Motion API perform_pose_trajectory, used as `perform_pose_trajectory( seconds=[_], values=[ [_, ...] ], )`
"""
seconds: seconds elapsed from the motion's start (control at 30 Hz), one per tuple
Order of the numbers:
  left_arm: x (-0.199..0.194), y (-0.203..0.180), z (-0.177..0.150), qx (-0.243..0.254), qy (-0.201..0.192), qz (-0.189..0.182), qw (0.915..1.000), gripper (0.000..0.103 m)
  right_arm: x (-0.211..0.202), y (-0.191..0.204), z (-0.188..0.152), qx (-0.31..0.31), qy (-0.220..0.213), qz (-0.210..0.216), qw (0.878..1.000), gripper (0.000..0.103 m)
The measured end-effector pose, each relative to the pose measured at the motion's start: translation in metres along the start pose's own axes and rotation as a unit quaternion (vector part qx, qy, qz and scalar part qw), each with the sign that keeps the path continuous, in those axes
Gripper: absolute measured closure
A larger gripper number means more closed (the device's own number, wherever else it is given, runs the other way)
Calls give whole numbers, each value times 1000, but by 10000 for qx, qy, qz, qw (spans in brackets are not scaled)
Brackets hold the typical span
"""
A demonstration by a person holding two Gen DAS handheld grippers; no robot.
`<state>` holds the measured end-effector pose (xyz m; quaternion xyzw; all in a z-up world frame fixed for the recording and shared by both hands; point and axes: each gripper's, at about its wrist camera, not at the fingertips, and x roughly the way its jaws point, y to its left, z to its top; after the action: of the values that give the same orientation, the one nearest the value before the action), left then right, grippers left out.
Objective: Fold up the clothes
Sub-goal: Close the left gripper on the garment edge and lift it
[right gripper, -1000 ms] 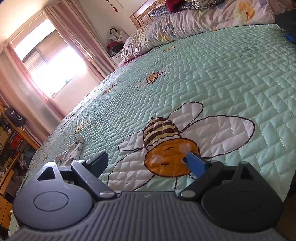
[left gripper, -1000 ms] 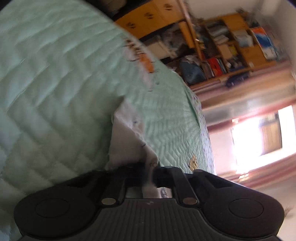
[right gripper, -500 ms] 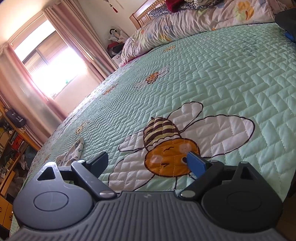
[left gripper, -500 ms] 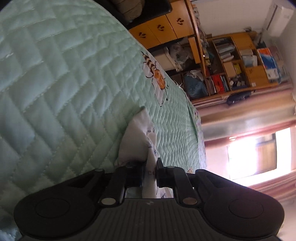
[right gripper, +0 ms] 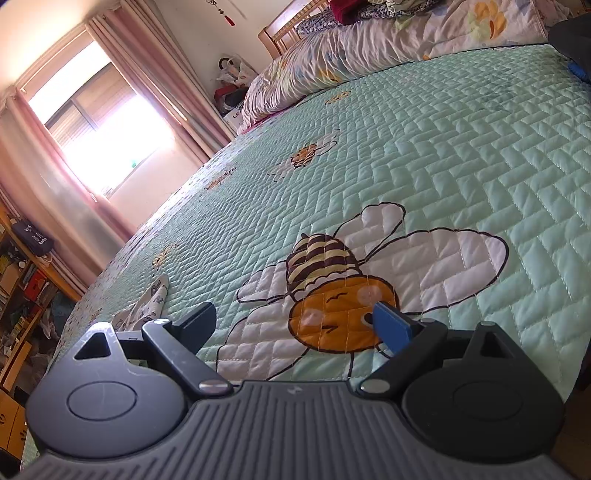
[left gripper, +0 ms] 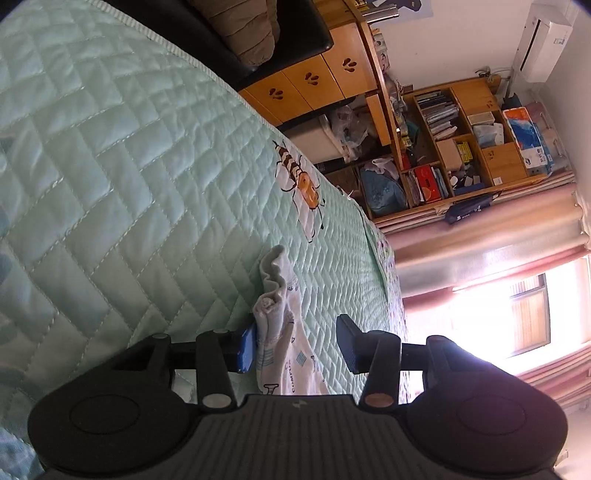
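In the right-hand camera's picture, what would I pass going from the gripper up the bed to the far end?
Right gripper → big bee print → smaller bee print → flowered duvet → wooden headboard.

Both wrist cameras sit low over the green quilt (left gripper: 155, 177), close to it; both views share the window (right gripper: 99, 122) and the white garment (left gripper: 280, 332).

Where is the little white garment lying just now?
The white garment lies on the green quilt between the left gripper's just-opened jaws, beside its blue pad.
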<state>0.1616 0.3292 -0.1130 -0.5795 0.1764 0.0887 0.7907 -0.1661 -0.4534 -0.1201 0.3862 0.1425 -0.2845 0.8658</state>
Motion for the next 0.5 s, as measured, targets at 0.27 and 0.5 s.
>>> perform_pose_trajectory(
  seconds=[0.27, 0.5],
  values=[
    [-2, -7, -2, 122, 53, -70, 9999, 42, 0, 1, 0, -32, 7, -32, 10000, 11],
    [10, -11, 2, 360, 159, 253, 9989, 40, 1, 2, 0, -43, 5, -45, 10000, 11]
  ],
)
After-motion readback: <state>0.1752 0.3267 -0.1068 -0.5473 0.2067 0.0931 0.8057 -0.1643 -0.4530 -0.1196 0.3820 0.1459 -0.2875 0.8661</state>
